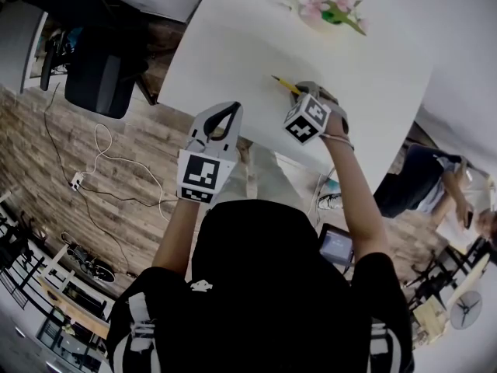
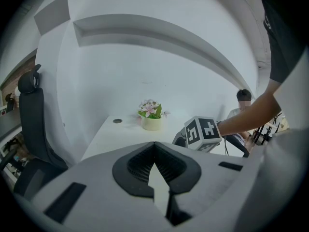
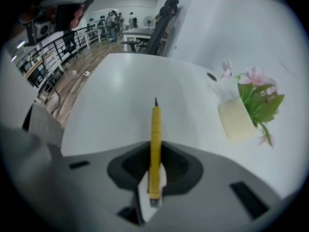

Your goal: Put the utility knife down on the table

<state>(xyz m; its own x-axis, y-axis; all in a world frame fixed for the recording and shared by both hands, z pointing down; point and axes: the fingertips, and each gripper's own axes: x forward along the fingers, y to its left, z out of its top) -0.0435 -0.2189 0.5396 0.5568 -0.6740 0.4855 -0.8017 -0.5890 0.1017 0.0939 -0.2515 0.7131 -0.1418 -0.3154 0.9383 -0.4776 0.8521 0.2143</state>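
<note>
Yellow knife [image 3: 155, 139] sits pinched in the right tool [image 3: 154, 151]. Its dark tip points out over the white tabletop [image 3: 120, 105]. It looks to be just above the tabletop, though I can't be sure it isn't touching. The left tool [image 2: 154, 146] is closed with nothing in it. It is held by the tabletop's near edge, beside the right one. A pot of pink flowers [image 3: 239, 117] stands farther along the tabletop.
</note>
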